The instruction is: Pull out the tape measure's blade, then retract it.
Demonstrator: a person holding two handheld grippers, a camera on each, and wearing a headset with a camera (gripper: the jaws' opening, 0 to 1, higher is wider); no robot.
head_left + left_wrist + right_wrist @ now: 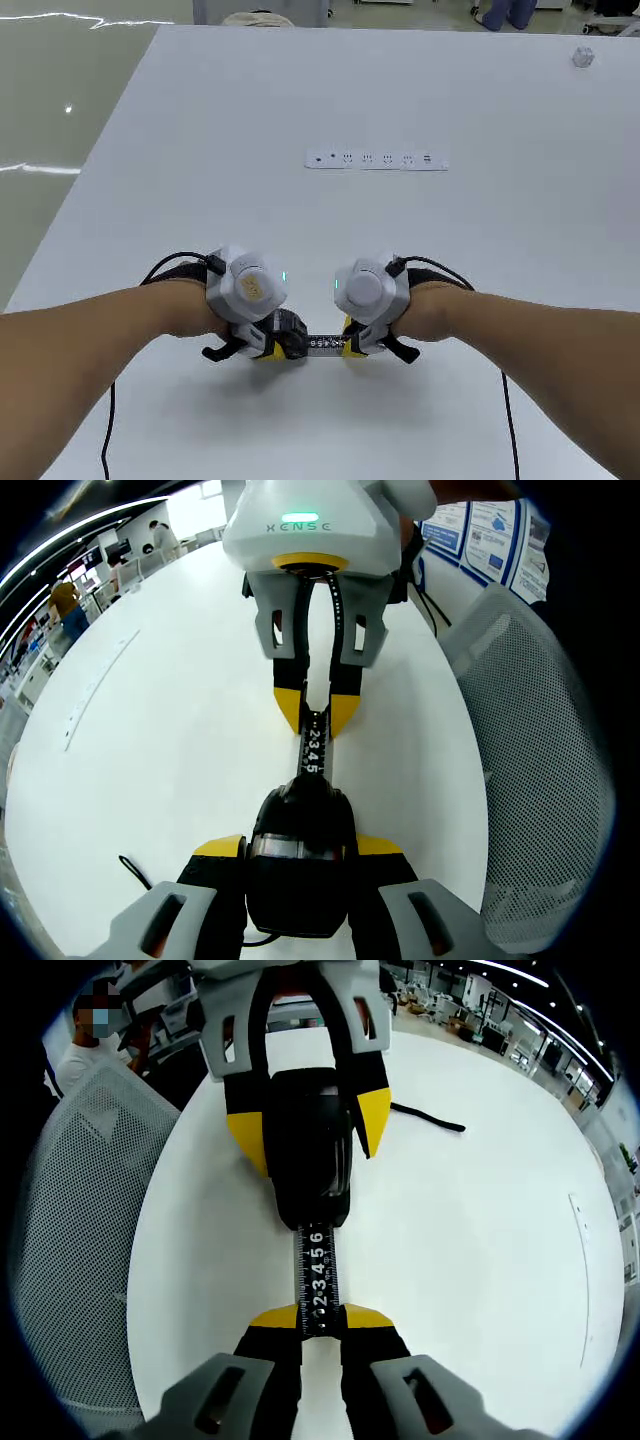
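At the near side of the white table (420,230), the tape measure's black case (300,890) is clamped in the left gripper (300,846). The blade (317,1260), a short length exposed, is pinched near its tip by the right gripper (320,1318). Its long axis is laid straight between the grippers, so parting along that line is judged to be called for.

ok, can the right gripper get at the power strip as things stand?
Probably not. Nothing stands on the table between them, but the right gripper is shut on the blade and the power strip lies farther out; it would have to let go first.
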